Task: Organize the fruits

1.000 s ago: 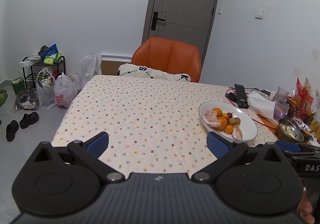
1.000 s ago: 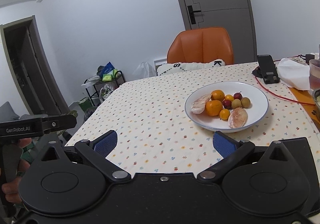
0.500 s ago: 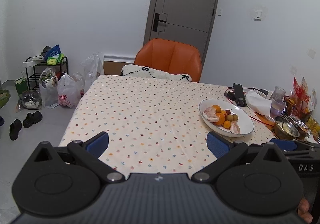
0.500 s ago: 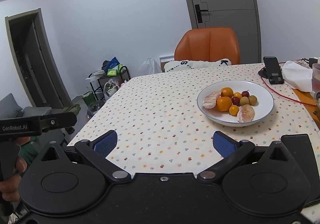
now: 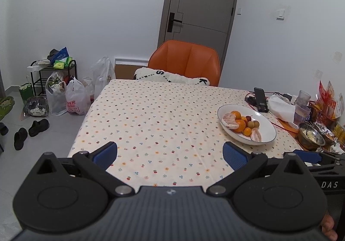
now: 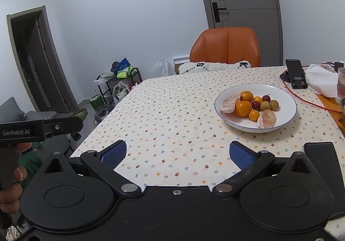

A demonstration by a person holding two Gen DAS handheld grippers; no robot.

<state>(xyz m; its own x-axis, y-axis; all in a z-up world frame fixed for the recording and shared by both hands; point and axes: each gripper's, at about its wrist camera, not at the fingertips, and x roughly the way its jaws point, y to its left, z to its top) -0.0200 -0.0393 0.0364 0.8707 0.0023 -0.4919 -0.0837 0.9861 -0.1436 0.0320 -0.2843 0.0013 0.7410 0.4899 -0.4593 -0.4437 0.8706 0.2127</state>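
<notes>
both grippers, left gripper (image 5: 170, 152) and right gripper (image 6: 176, 151), fingers spread empty, held short of the desk (image 6: 172, 116); fruits (image 6: 252, 106) heaped together in plate (image 6: 289, 98), presumably for sorting

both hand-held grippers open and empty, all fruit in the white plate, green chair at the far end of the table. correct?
One error: the chair at the far end is orange, not green, as the right wrist view shows. The rest holds: the left hand-held gripper and right hand-held gripper are open and empty, and all the fruit sits in the white plate.
</notes>
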